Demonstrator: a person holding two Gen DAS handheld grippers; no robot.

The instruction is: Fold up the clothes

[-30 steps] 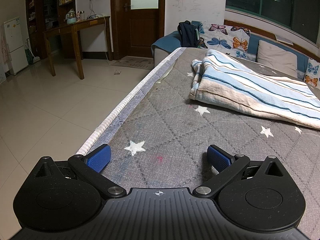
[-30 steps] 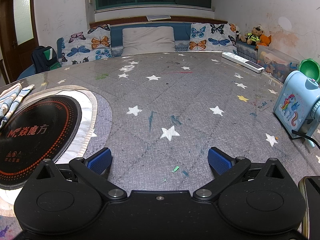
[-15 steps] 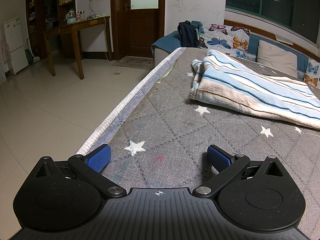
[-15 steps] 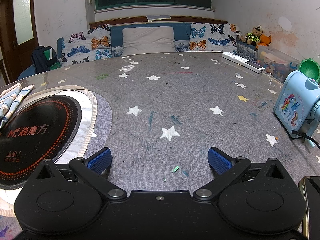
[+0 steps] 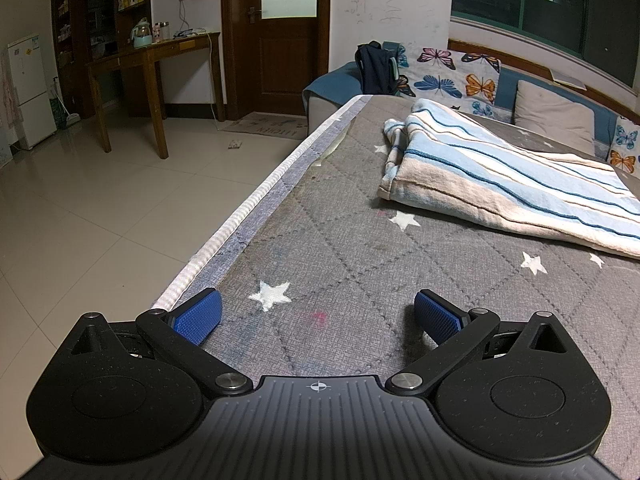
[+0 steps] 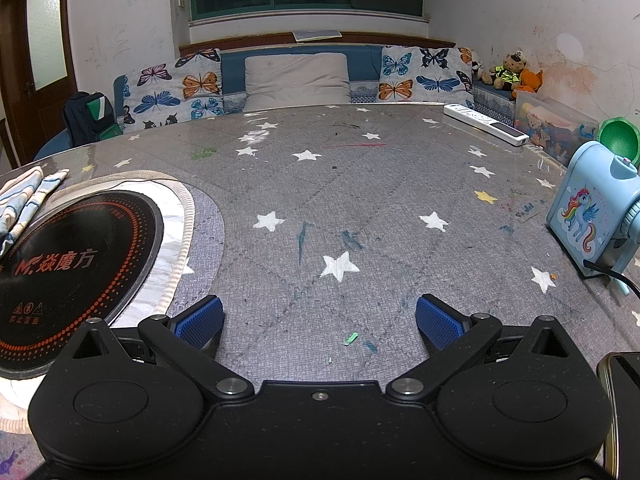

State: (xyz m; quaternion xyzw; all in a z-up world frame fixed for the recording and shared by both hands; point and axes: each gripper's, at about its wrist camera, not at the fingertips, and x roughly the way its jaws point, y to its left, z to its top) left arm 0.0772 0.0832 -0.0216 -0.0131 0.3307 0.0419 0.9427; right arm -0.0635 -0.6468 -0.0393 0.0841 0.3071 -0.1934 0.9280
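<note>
1. The left claw point(image 5: 316, 316) is spread wide with nothing between its blue pads, low over the star-patterned bench point(image 5: 340, 240) near its edge.
2. The striped folded cloth point(image 5: 500, 180) lies on the bench well ahead, to the right.
3. The right claw point(image 6: 320, 318) is likewise spread and empty, beside the round induction cooktop point(image 6: 76, 272).

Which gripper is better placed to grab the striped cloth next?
Left, probably. The left gripper is open and faces the striped cloth just ahead. The right gripper, also open, sees only its edge beyond the black disc.
</note>
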